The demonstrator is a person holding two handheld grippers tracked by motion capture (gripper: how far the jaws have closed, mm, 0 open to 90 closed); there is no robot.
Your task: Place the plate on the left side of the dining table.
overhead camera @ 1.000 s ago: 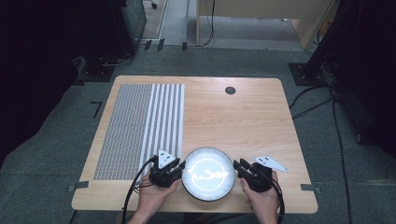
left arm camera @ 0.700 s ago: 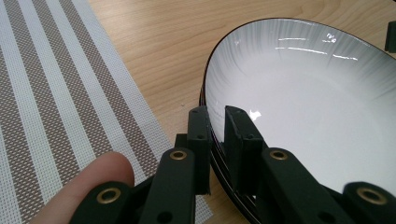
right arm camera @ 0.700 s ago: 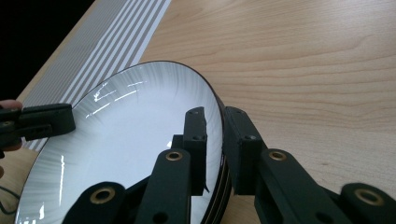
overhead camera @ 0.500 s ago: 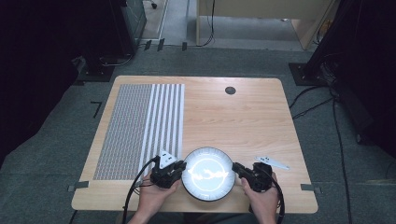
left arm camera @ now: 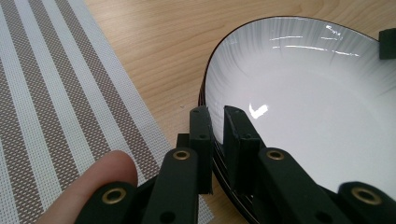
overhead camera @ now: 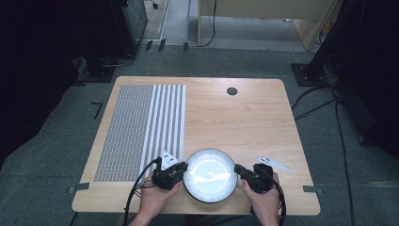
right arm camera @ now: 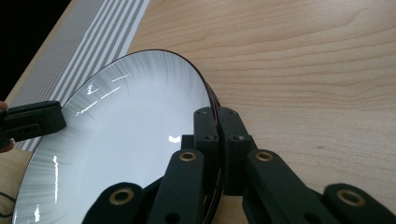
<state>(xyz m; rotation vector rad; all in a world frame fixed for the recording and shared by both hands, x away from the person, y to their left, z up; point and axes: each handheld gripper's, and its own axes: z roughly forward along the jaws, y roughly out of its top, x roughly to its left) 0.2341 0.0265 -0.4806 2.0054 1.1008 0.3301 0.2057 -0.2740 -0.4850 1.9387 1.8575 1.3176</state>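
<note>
Little has shifted in the past second: both hand-held grippers have stayed at opposite edges of the round white glazed plate with a dark rim, which has kept its place at the near edge of the pale wooden table, midway between the person's two hands. At far left lies the grey-and-white striped woven placemat, just beside the plate and seemingly not under it. The left gripper comes next, its black jaws clenched on the plate's left rim, one jaw inside the bowl of the plate and one outside, as the left gripper view makes plain. Across the plate, the right gripper pinches the right rim the same way. The plate sits squarely between the two sets of jaws, so any lift would likely have to be level and shared by both hands, neither being nearer. Right of that gripper, a small grey flat triangular plate lies on the wood. Whether the plate's underside is resting on the table or just clear of it cannot be told, and the hands hide the gripper bodies from above
</note>
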